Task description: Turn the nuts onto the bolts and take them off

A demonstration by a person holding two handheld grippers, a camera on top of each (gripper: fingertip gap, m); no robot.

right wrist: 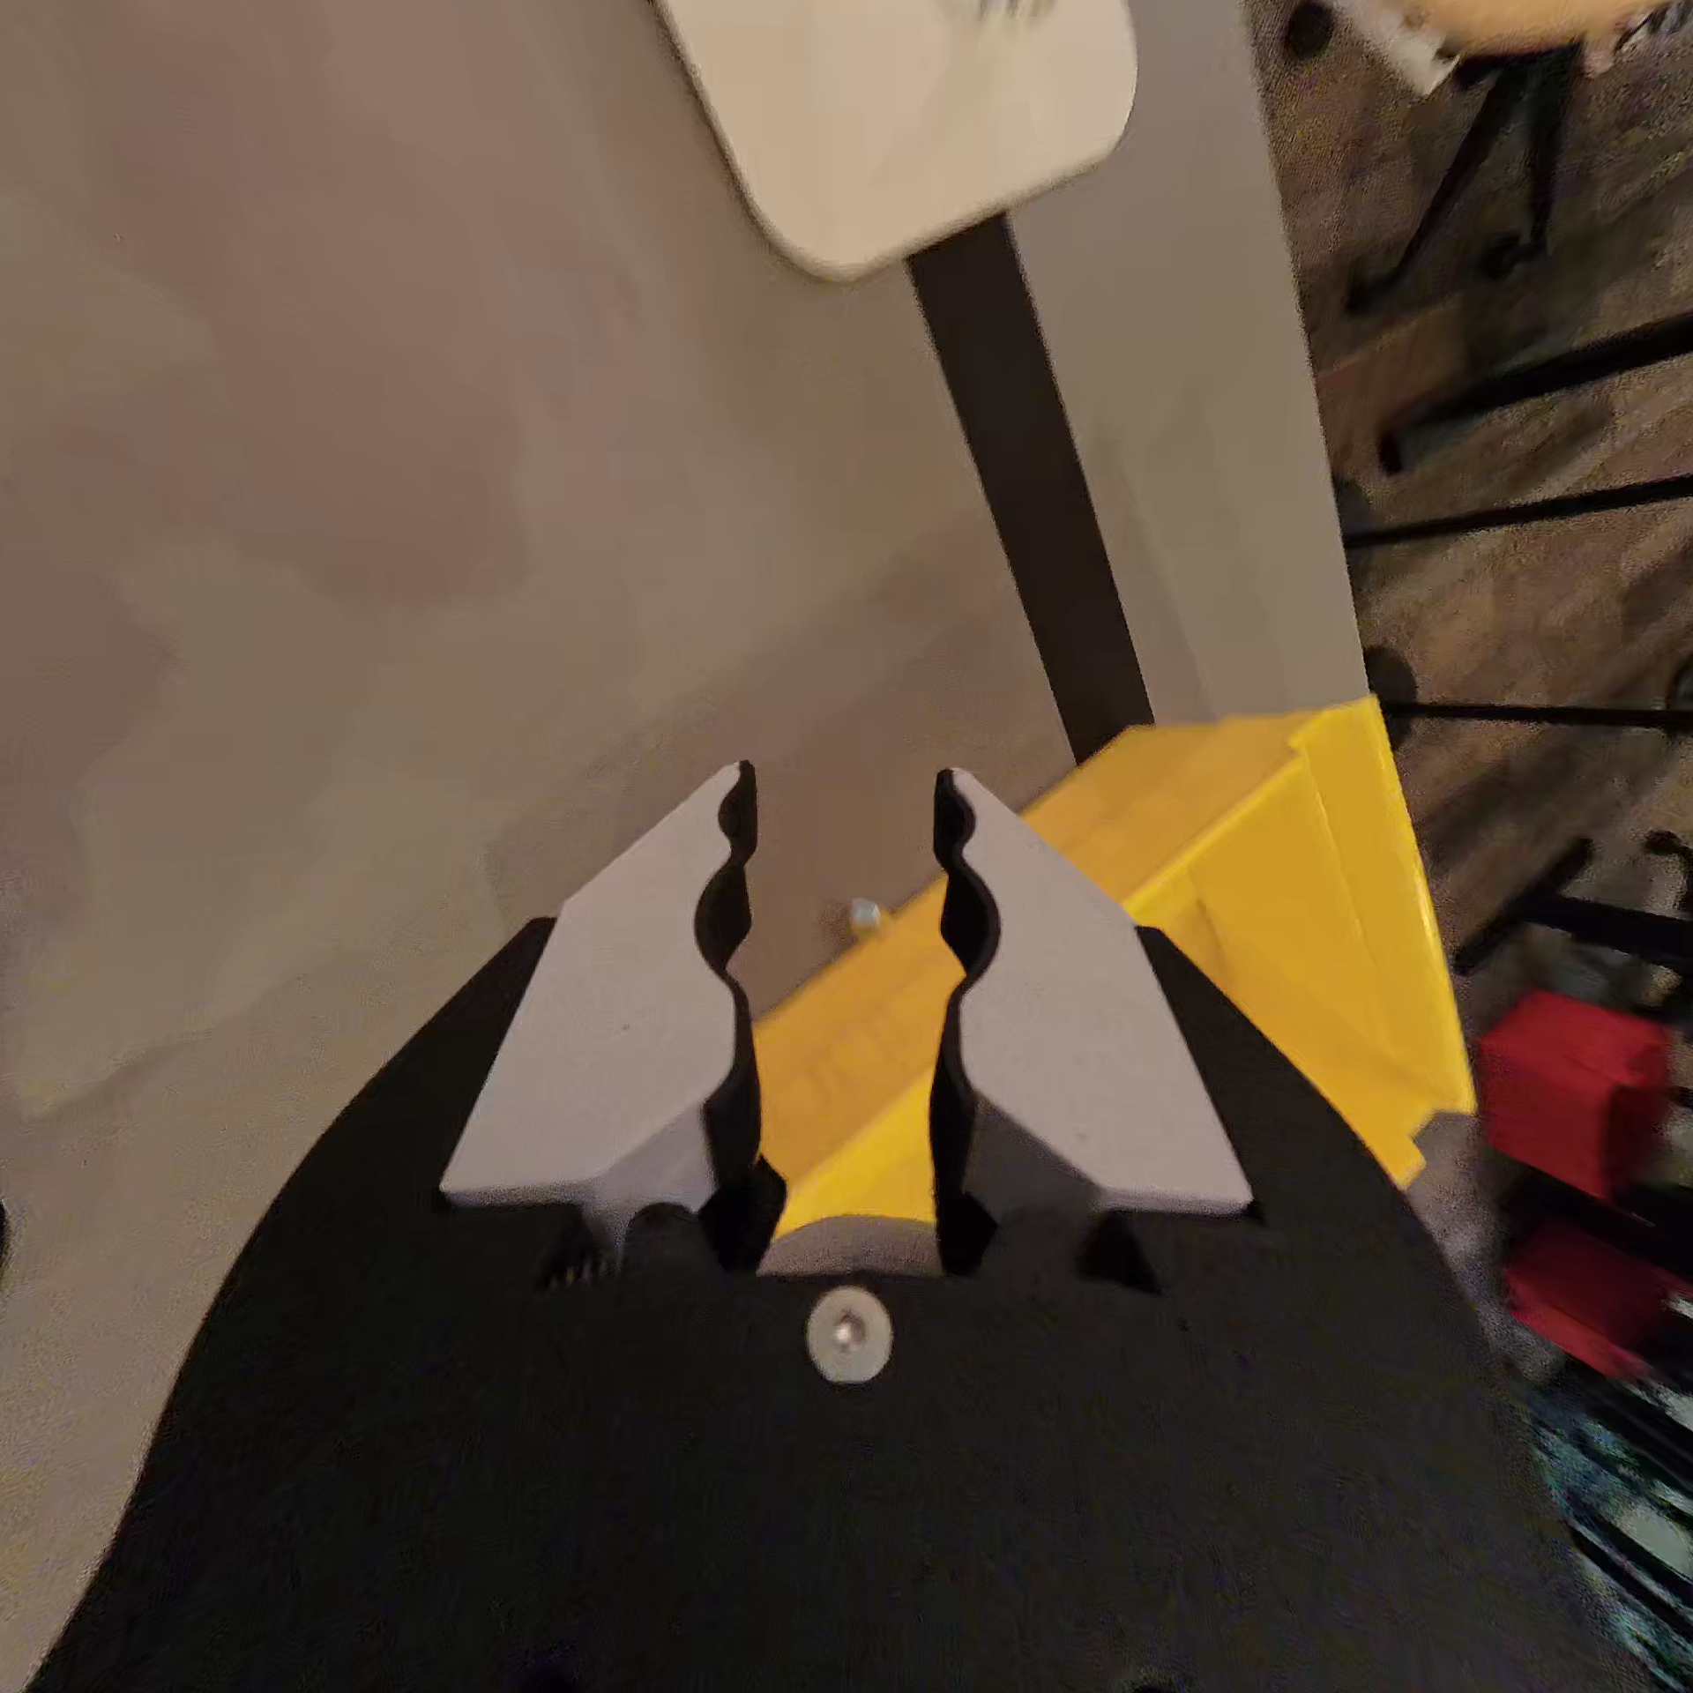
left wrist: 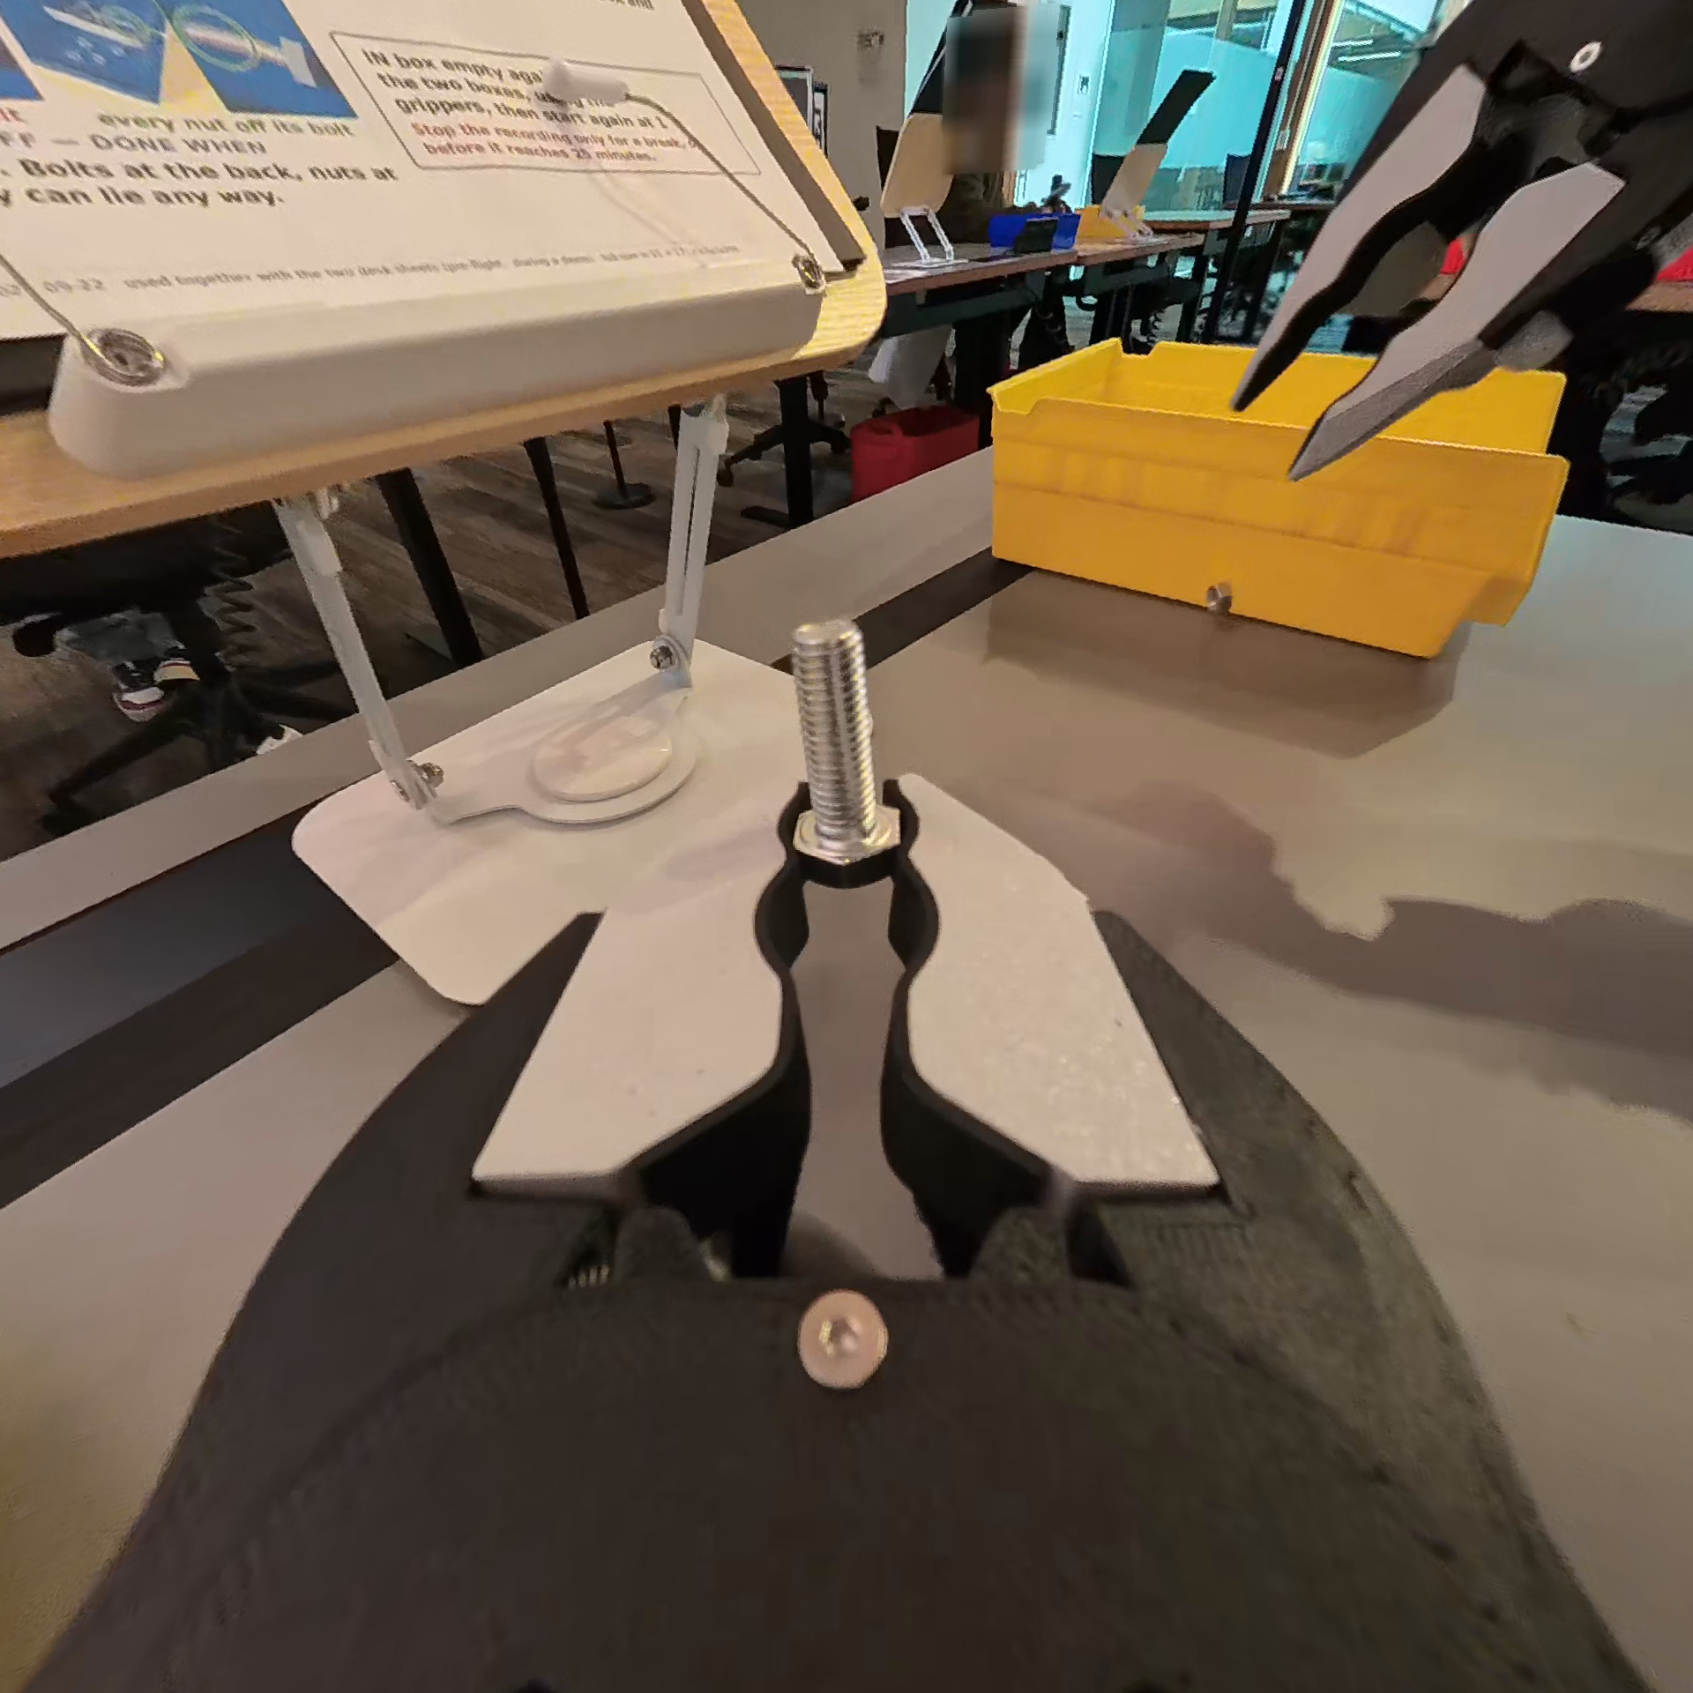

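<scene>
Left gripper point(left wrist: 845, 829), black-bodied with pale grey finger plates, pinches the hexagonal head of a bright steel threaded bolt point(left wrist: 832, 724) in the notch at its tips, so the shank stands upright and bare above the fingers. No nut sits on the thread. The bolt is held over the grey tabletop point(left wrist: 1145, 916), toward its far edge, just in front of the white base plate of a document stand point(left wrist: 513, 879) that carries a printed instruction sheet point(left wrist: 385, 165).

Right gripper point(right wrist: 844, 797), of the same build, is spread, with nothing between its wavy inner faces. In the left wrist view it hangs tilted over the far right of the table, its points above the rim of a yellow plastic bin point(left wrist: 1264, 540) that stands against the far edge. What lies inside the bin is not visible from either camera. A small silvery metal piece point(right wrist: 863, 914) lies on the table touching or just beside the bin's near wall; in the right wrist view it shows in the gap between the open fingers. It looks like a nut or a short fastener, though it is too small to be sure.

Judging by this, the step in hand is fetching a nut for the held bolt. The next move calls for the right gripper to descend, close on one across its flats, carry it to the bolt's tip, set it square on the thread and turn it while the left holds firm.
</scene>
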